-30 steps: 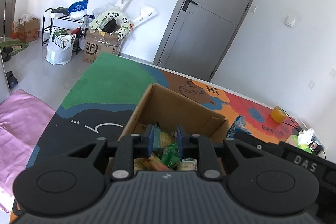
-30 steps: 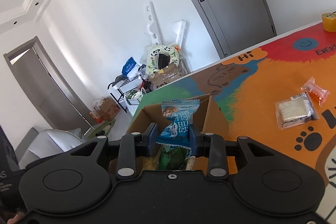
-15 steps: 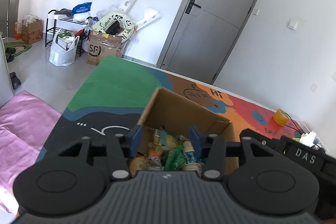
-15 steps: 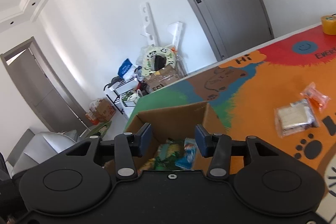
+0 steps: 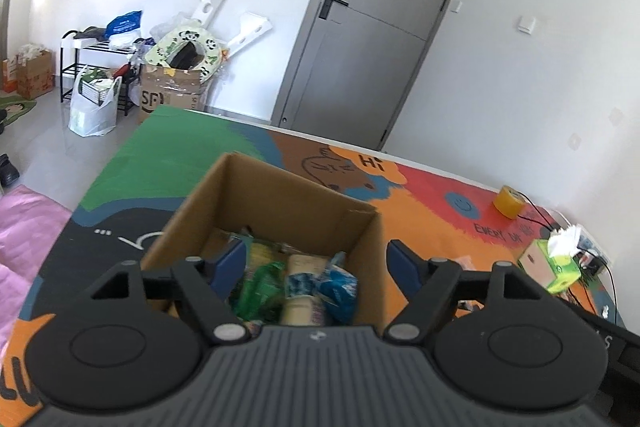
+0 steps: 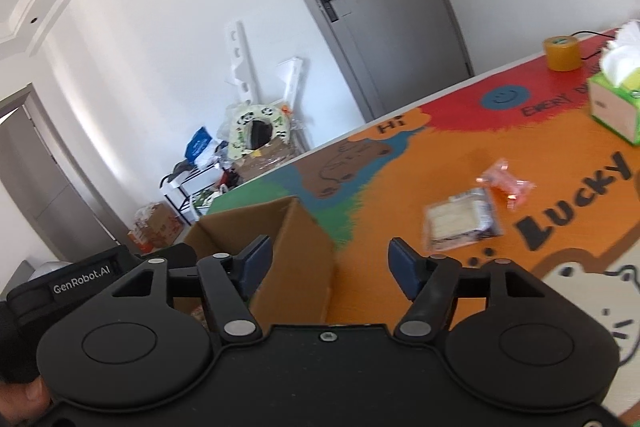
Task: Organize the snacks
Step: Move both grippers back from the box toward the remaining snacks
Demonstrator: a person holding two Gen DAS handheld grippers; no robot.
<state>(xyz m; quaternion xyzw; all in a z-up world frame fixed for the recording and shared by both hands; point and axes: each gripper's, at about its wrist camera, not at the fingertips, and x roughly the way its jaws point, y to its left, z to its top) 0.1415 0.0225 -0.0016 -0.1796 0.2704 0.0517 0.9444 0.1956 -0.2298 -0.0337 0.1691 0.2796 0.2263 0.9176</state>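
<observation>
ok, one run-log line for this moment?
left gripper: open, jaws just opening, empty | right gripper: same | brown cardboard box: holds snacks | clear-wrapped cracker pack: on table

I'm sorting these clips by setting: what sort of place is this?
Probably a room in a home: a grey door, a black shoe rack amid boxes and bags, and a table with a colourful cartoon cover.

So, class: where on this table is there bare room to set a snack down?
Bare mat lies between the cardboard box and the clear cracker pack, and on the green patch behind the box. The box itself is crowded with snacks.
</observation>
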